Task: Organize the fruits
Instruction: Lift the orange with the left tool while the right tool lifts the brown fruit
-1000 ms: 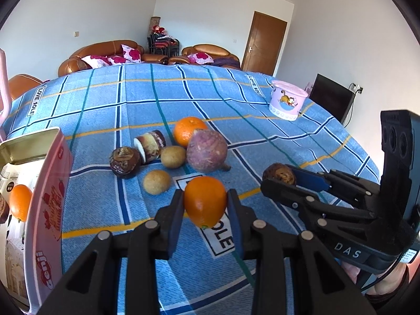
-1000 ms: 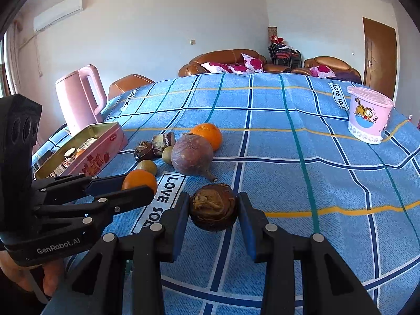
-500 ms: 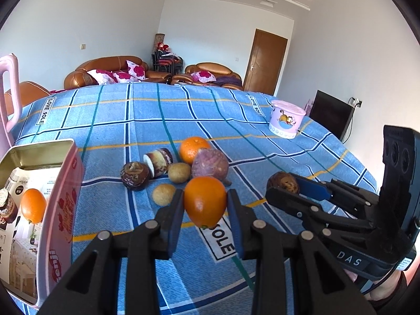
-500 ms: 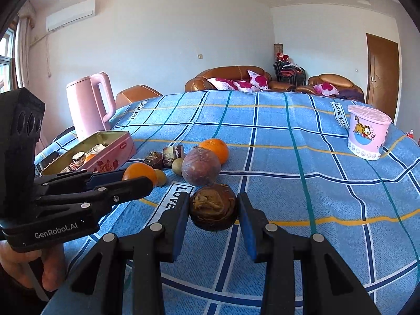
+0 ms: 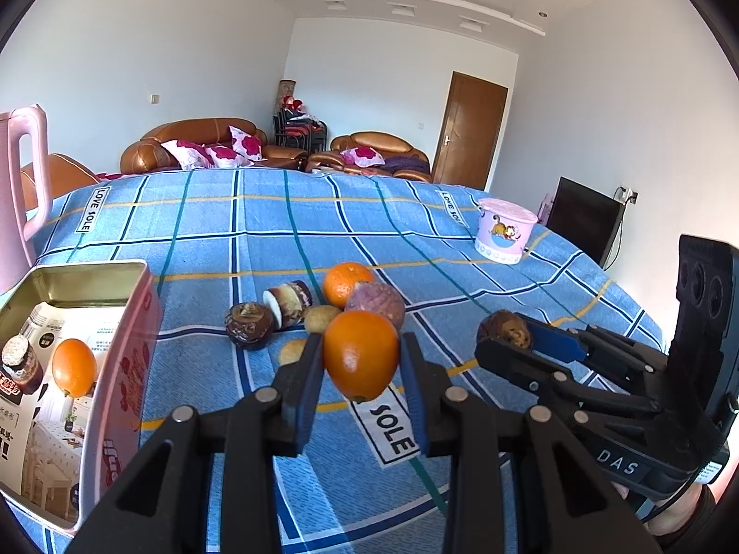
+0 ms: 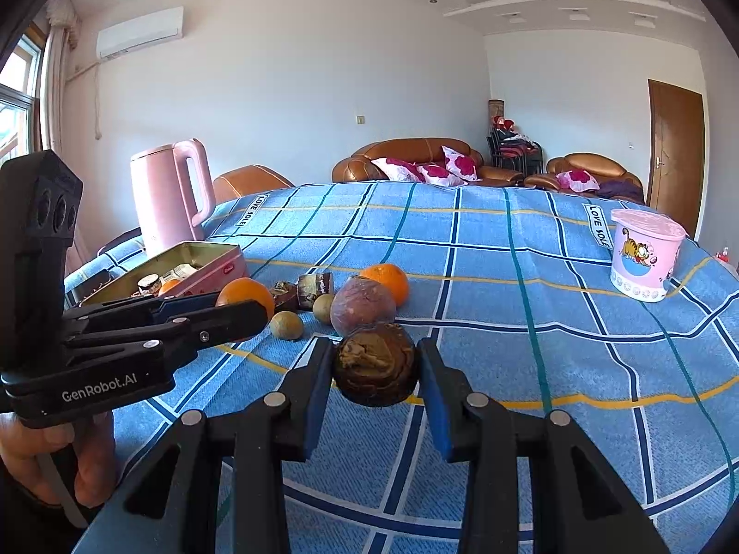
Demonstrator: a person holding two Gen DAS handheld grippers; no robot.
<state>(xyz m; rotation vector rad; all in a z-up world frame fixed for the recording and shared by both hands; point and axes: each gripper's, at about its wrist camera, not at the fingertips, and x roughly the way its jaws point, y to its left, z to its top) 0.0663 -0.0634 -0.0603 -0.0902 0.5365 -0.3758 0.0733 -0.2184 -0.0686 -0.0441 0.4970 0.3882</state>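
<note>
— So, where are the fruits now?

— Both are lifted above the near edge of the table (image 5: 286, 240). The left gripper (image 5: 361, 371) is closed on an orange (image 5: 361, 354); the right gripper (image 6: 375, 371) is closed on a brown wrinkled fruit (image 6: 375, 364).

— How will they handle?

— I think light and round, so they may roll. The brown one looks soft; hold it at the widest part, gently. The pink tin (image 5: 118, 369) stands at the left edge.

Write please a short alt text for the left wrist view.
The left tool grips an orange above a blue checked tablecloth. An open pink tin sits at left, loose fruit behind, and the right tool holds a brown fruit.
</note>
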